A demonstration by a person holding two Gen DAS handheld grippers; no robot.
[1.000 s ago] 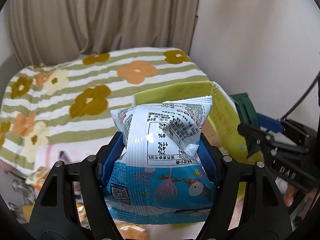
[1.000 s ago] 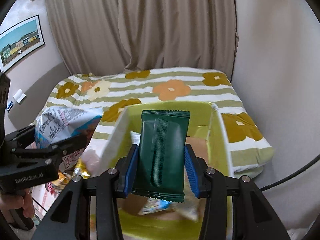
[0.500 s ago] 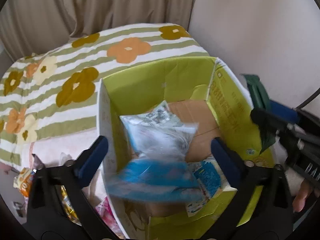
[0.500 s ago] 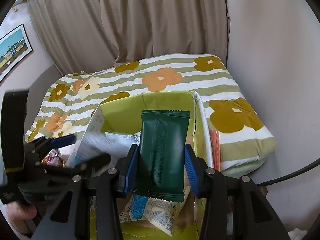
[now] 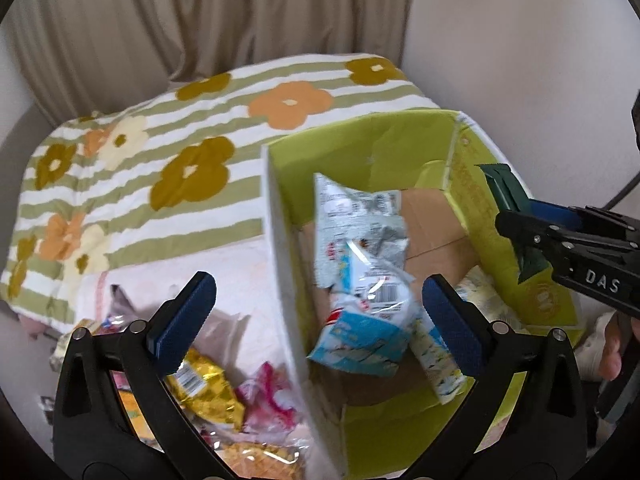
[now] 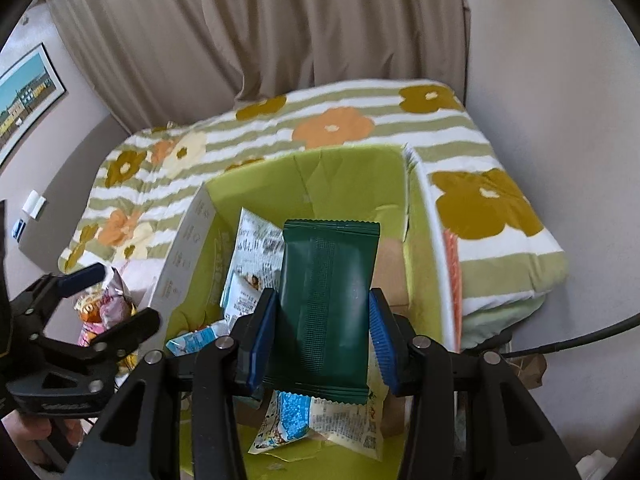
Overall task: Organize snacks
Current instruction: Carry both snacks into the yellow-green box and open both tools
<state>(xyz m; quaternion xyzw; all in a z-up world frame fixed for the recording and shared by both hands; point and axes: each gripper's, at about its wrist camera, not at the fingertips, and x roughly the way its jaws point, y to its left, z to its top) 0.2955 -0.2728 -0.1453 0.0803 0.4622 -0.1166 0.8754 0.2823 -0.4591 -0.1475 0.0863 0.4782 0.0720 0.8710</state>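
A green cardboard box [image 5: 472,188] [image 6: 352,168] stands open on the bed. A white and blue snack bag [image 5: 360,264] [image 6: 256,248] lies inside it, leaning on the left wall. Another blue and yellow packet [image 6: 316,420] lies on the box floor. My left gripper [image 5: 316,320] is open and empty, astride the box's left wall. My right gripper [image 6: 320,328] is shut on a dark green packet [image 6: 328,300] and holds it above the box; the packet also shows at the right in the left wrist view [image 5: 508,204].
Several loose snack packets [image 5: 208,380] lie on the pink cloth left of the box. The flowered striped bedspread [image 5: 160,152] spreads behind. Curtains [image 6: 280,32] and a wall close the back and right. A black cable [image 6: 560,344] runs at the right.
My left gripper opened and let go of the white and blue bag, which dropped into the box. The right gripper moved over the box with the green packet.
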